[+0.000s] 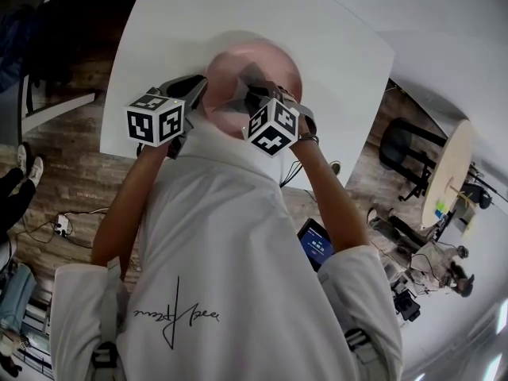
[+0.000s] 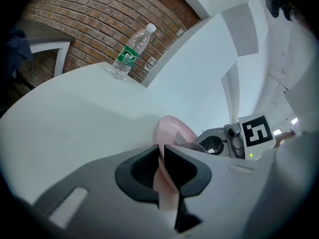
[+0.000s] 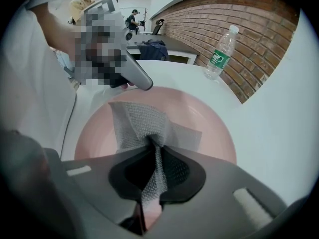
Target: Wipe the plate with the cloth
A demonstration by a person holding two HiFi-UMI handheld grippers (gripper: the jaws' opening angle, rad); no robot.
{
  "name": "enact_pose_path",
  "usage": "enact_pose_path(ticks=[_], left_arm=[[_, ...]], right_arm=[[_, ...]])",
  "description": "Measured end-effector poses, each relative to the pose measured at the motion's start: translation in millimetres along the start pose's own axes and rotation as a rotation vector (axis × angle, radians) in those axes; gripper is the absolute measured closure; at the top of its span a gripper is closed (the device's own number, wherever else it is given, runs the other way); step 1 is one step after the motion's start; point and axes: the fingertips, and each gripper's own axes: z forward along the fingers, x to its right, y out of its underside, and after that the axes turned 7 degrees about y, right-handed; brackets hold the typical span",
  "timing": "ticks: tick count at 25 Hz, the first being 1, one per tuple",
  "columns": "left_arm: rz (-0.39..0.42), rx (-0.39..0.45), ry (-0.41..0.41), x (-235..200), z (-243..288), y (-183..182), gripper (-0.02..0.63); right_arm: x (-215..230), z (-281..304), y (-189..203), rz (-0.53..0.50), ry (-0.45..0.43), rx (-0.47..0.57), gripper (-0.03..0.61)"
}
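Observation:
A round pink plate (image 1: 238,74) is held over the white table (image 1: 175,22), tilted, in front of the person. My left gripper (image 2: 160,159) is shut on the plate's rim (image 2: 172,128), seen edge-on between the jaws. My right gripper (image 3: 152,158) is shut on a grey mesh cloth (image 3: 137,123), which spreads over the plate's face (image 3: 199,113). In the head view the cloth (image 1: 252,76) shows as a dark patch on the plate, with the right gripper (image 1: 262,98) at its near right and the left gripper (image 1: 198,94) at its left edge.
A clear water bottle with a green label (image 2: 130,53) stands at the table's far edge by a brick wall (image 3: 234,14). A white bench (image 1: 51,105) stands left of the table. Stools and cables lie on the floor at right (image 1: 413,157).

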Motion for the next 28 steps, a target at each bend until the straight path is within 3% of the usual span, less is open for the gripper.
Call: enact_pose_path(ticks=[8, 20, 28], left_arm=[[0.017, -0.017, -0.010, -0.3, -5.2, 2.2, 0.550], [0.039, -0.025, -0.036, 1.0, -25.0, 5.9, 0.543], [0.075, 0.014, 0.044, 45.2, -38.3, -8.4, 0.543]], right_arm=[[-12.0, -3.1, -3.7, 0.047, -0.071, 0.029, 0.546], [-13.0, -16.7, -2.7, 0.157, -0.080, 0.081, 0.546], [-10.7, -41.0, 2.1, 0.292, -0.075, 0.143, 0.546]])
